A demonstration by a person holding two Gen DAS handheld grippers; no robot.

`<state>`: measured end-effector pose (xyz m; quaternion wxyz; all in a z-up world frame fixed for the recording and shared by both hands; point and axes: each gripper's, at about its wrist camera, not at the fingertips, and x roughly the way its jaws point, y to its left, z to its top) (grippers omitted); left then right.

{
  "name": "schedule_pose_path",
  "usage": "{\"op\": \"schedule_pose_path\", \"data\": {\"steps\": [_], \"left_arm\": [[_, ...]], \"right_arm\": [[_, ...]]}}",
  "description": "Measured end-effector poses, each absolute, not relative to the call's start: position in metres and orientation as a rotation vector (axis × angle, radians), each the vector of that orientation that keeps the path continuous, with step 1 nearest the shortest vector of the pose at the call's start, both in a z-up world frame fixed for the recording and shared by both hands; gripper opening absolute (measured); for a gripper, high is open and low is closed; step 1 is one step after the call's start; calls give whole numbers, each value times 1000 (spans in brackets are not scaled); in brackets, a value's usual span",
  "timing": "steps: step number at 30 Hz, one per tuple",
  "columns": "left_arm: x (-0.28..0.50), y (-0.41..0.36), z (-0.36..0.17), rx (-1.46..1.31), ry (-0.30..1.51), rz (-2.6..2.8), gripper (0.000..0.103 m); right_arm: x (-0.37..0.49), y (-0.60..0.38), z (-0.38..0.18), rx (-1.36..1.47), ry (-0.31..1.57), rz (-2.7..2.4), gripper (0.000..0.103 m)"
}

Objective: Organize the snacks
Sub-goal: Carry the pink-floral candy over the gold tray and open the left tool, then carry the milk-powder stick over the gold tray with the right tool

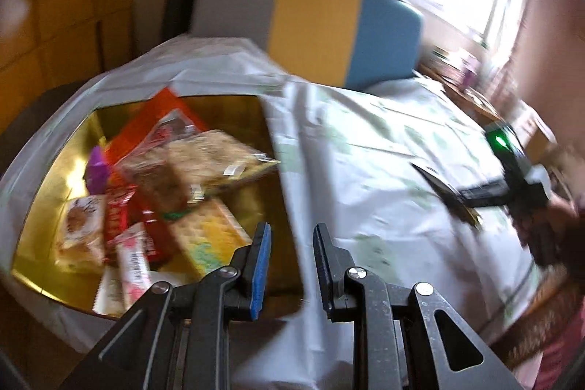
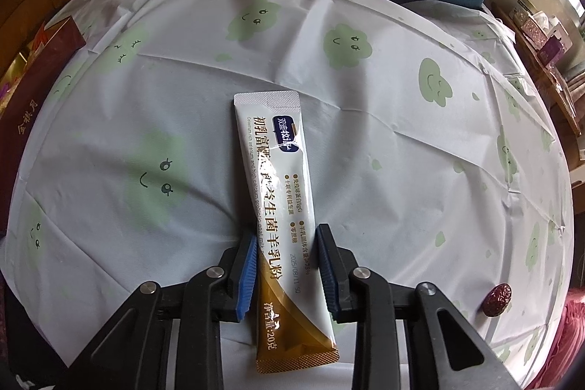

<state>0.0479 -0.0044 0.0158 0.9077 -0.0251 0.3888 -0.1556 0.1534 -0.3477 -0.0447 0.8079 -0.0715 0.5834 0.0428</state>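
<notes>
A gold-lined box (image 1: 234, 108) at the table's left holds several snack packets, among them a clear biscuit bag (image 1: 204, 159) and a yellow cracker pack (image 1: 208, 236). My left gripper (image 1: 292, 229) is open and empty, hovering by the box's right edge. A long white and gold powder sachet (image 2: 281, 207) lies flat on the tablecloth. My right gripper (image 2: 287, 236) is open, its fingers on either side of the sachet's lower half. The right gripper also shows in the left wrist view (image 1: 468, 203) at the right, blurred.
The round table wears a white cloth (image 2: 402, 134) with green cloud faces. A red date (image 2: 496, 299) lies near the right front edge. A dark red box wall (image 2: 33, 90) stands at left. A grey, yellow and blue chair (image 1: 310, 21) stands behind. Shelves with clutter (image 2: 541, 35) are at right.
</notes>
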Motion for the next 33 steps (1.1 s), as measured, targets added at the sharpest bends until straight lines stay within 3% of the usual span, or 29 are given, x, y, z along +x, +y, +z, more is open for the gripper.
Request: {"op": "schedule_pose_path", "data": {"steps": [22,33], "left_arm": [[41,28,5,-119,840,-190,26],[43,44,3,-154,841,-142,29]], "right_arm": [[177,-351,-41,-36,1330,23,29],[186,-313,-24,70,1272,110,29]]}}
